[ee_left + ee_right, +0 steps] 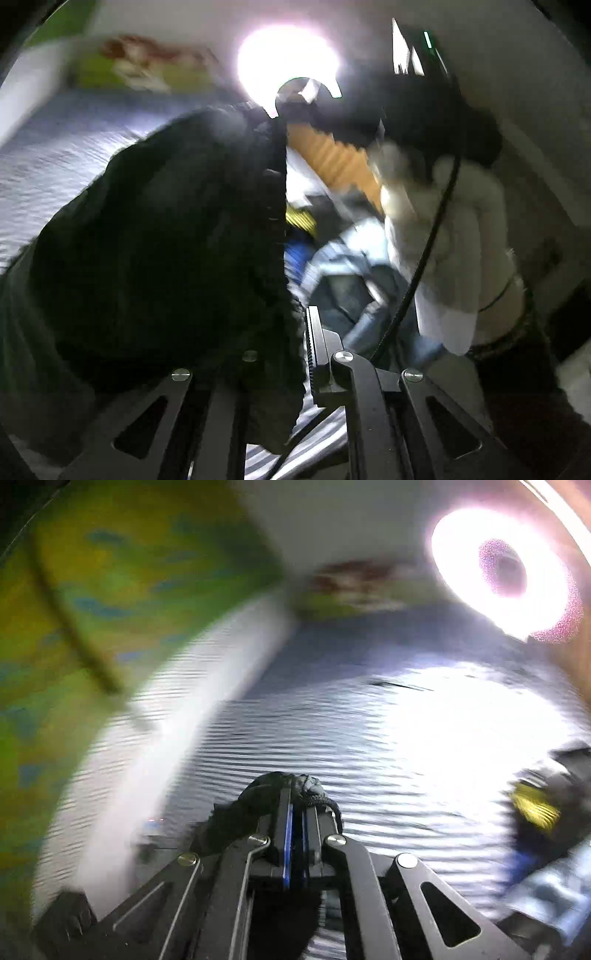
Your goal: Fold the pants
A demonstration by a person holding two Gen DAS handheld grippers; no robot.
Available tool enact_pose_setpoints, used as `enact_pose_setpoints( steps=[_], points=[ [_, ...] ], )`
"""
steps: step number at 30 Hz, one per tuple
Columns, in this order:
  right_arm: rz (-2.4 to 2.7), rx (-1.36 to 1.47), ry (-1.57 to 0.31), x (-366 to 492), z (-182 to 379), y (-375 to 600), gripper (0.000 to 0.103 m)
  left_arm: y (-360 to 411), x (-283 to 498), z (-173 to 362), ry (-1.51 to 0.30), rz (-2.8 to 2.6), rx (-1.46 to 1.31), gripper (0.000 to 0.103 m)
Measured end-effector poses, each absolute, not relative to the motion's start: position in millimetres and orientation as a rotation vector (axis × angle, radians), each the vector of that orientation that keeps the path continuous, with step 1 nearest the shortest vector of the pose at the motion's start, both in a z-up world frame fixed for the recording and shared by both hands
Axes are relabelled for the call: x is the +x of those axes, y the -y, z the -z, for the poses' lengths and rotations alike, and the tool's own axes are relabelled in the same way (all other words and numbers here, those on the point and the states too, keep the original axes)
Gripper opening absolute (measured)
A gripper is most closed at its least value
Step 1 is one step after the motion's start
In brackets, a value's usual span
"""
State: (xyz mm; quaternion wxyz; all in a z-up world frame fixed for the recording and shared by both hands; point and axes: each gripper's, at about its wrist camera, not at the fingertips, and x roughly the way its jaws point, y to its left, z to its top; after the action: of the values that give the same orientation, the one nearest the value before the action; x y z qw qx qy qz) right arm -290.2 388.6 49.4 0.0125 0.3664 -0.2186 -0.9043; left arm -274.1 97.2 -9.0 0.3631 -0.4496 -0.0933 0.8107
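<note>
The black pants (166,240) hang in a dark bunch over the left half of the left wrist view. My left gripper (291,326) is shut on their edge; only its right finger (314,347) shows, and the cloth hides the other. In the right wrist view my right gripper (297,797) is shut on another bunch of the black pants (255,801), which bulges out past the fingertips. Both grippers are held above the striped bed sheet (332,738). Both pictures are blurred.
A bright ring light (498,572) glares at the bed's far side. A person in a pale top (461,229) stands at the right, with a black cable (424,258) in front. Other clothes (351,266) lie piled nearby. A green and yellow cushion (92,590) lies at the left.
</note>
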Motion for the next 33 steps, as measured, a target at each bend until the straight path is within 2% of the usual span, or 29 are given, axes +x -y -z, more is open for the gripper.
enact_pose_setpoints(
  steps=[2, 5, 6, 7, 8, 9, 10, 13, 16, 19, 25, 28, 33],
  points=[
    [2.91, 1.281, 0.695, -276, -12, -437, 0.003, -156, -288, 45, 0.182, -1.975, -1.238, 0.01],
    [2.953, 1.559, 0.632, -267, 44, -495, 0.006, -197, -303, 79, 0.143, -1.874, -1.396, 0.018],
    [2.951, 1.632, 0.639, -264, 58, -506, 0.008, -199, -303, 82, 0.131, -1.868, -1.414, 0.028],
    [2.928, 1.692, 0.676, -261, 73, -517, 0.008, -196, -301, 82, 0.099, -1.879, -1.416, 0.044],
    [2.91, 1.722, 0.715, -258, 79, -528, 0.009, -187, -298, 79, 0.077, -1.905, -1.401, 0.053],
    [2.909, 1.725, 0.738, -255, 85, -534, 0.013, -178, -292, 73, 0.06, -1.935, -1.376, 0.068],
    [2.923, 1.719, 0.732, -254, 86, -535, 0.019, -168, -282, 70, 0.05, -1.963, -1.353, 0.073],
    [2.972, 1.673, 0.647, -253, 75, -520, 0.029, -91, -283, 54, 0.067, -2.088, -1.311, 0.074],
    [3.03, 1.615, 0.464, -260, 47, -484, 0.03, 3, -286, 56, 0.176, -2.285, -1.295, 0.074],
    [3.01, 1.45, 0.403, -280, 26, -442, 0.035, 102, -295, 55, 0.322, -2.527, -1.28, 0.074],
    [2.826, 1.32, 0.273, -335, 31, -334, 0.044, 272, -305, 80, 0.65, -2.836, -1.278, 0.074],
    [2.746, 1.386, 0.189, -373, 33, -276, 0.044, 329, -305, 102, 0.795, -2.835, -1.285, 0.074],
    [2.61, 1.41, 0.012, -420, 40, -197, 0.044, 359, -309, 155, 0.994, -2.772, -1.308, 0.073]
  ],
)
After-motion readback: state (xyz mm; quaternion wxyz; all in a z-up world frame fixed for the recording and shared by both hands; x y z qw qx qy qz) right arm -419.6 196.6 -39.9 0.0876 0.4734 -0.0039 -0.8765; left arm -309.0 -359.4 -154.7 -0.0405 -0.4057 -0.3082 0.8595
